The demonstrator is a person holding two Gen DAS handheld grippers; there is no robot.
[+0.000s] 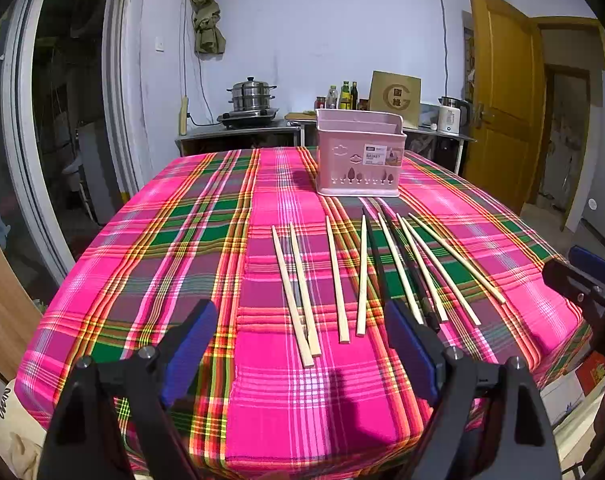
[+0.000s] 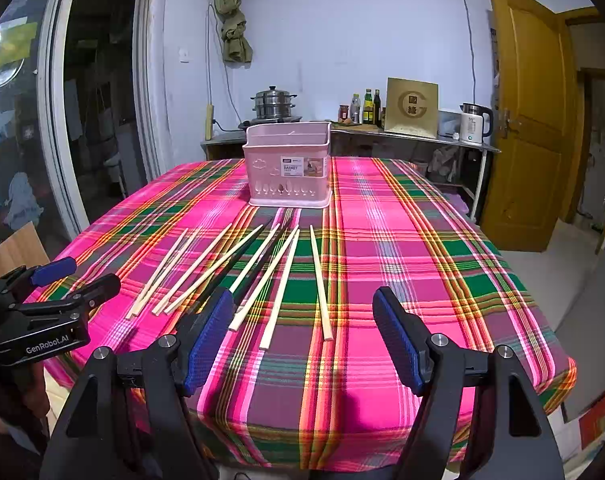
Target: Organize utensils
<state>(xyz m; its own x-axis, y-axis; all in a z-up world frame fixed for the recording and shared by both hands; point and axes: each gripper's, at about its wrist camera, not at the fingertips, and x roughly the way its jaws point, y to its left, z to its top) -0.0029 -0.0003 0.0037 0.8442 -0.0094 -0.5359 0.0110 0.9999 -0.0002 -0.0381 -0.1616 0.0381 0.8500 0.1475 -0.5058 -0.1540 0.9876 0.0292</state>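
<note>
Several pale wooden chopsticks and two black chopsticks lie side by side on the pink plaid tablecloth, in front of a pink utensil basket. They also show in the right wrist view: the wooden chopsticks, the black chopsticks and the basket. My left gripper is open and empty above the near ends of the chopsticks. My right gripper is open and empty, hovering near the table's front edge to the right of them.
A counter behind the table holds a steel steamer pot, bottles, a cardboard box and a kettle. A wooden door stands open at the right. A glass sliding door is at the left.
</note>
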